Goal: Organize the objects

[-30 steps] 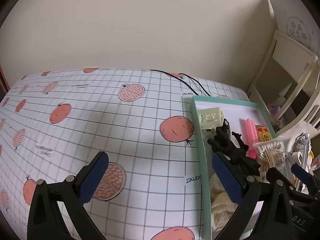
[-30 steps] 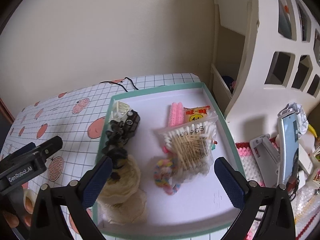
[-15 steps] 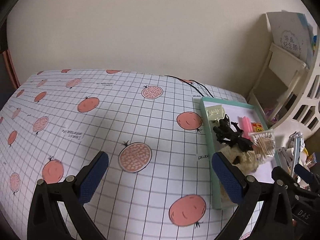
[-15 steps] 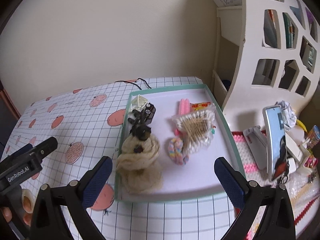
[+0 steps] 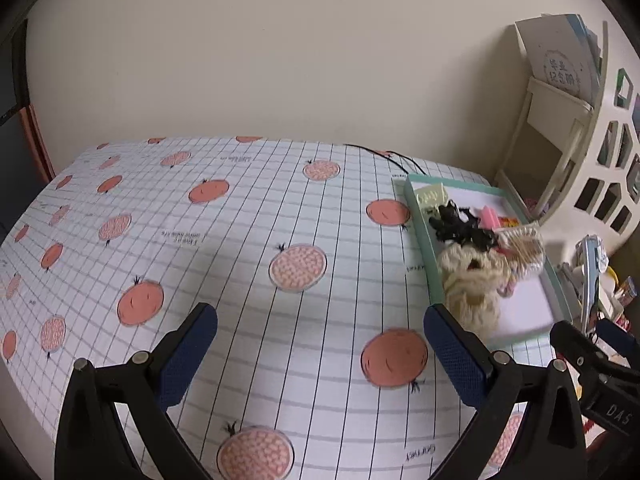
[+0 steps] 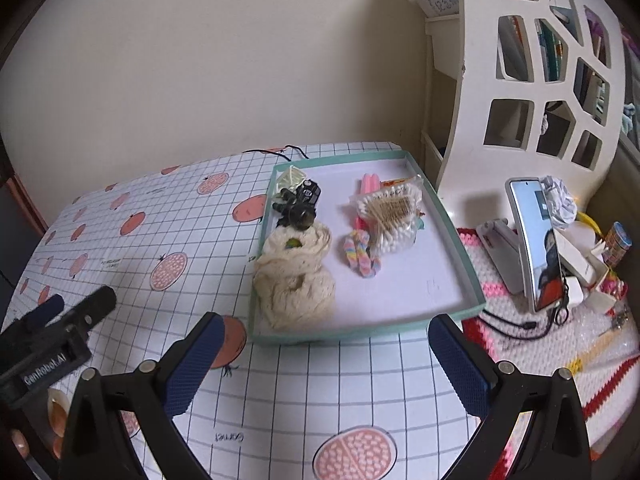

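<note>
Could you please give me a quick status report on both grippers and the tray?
Left gripper and right gripper: jaws open, empty, above the table. Shallow teal-rimmed tray holds all the items. Nothing in the way.

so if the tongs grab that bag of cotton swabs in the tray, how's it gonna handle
The bag of cotton swabs looks like thin, crinkled clear plastic, so it will probably sag and deform rather than hold its shape. It is likely light for its bulk. The film may slip in the tongs, and lifting could drag the pastel braided band lying against it.
</note>
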{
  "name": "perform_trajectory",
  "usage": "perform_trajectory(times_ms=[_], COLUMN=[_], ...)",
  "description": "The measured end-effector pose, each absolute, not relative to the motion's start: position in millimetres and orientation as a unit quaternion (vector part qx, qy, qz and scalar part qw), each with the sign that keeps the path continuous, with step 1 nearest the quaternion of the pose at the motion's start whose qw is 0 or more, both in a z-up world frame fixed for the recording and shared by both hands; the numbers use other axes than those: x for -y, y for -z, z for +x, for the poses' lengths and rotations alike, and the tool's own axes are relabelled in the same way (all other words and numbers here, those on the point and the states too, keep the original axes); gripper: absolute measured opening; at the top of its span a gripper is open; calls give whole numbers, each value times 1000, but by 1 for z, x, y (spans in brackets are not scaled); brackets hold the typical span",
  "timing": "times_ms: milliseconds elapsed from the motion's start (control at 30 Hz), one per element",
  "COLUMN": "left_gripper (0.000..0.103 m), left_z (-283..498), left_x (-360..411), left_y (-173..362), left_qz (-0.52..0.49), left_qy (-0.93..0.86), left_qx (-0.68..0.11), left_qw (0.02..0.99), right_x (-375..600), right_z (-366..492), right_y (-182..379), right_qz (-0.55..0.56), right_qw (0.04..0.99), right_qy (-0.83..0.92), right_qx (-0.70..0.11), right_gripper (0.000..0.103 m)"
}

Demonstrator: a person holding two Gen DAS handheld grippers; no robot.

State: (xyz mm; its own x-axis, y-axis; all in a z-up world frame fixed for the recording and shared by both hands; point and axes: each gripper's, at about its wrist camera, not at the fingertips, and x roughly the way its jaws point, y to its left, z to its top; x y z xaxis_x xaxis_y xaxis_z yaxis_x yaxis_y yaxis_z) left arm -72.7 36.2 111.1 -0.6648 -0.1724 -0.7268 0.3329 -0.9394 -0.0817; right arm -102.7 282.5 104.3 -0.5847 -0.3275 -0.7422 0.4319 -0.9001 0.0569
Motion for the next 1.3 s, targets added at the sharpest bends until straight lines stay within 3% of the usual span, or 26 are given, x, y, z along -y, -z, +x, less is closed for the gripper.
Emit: perform_trajectory(times_ms=[600, 1300], left_gripper=[103, 103], left_z=[-10, -1], left_x=[-42, -48], left_y=[-79, -16], left_qz=[394, 457], left_qy=[902, 870], left_qx=[-116, -113], left_qw=[133, 148], right_x=[-291, -290], right_z=[-47, -30], right_y=[-65, -6], right_qz=[413, 440], right_qw=[219, 202], right_qy=[881, 868], right_qx=[-68, -113], right_gripper=[103, 103])
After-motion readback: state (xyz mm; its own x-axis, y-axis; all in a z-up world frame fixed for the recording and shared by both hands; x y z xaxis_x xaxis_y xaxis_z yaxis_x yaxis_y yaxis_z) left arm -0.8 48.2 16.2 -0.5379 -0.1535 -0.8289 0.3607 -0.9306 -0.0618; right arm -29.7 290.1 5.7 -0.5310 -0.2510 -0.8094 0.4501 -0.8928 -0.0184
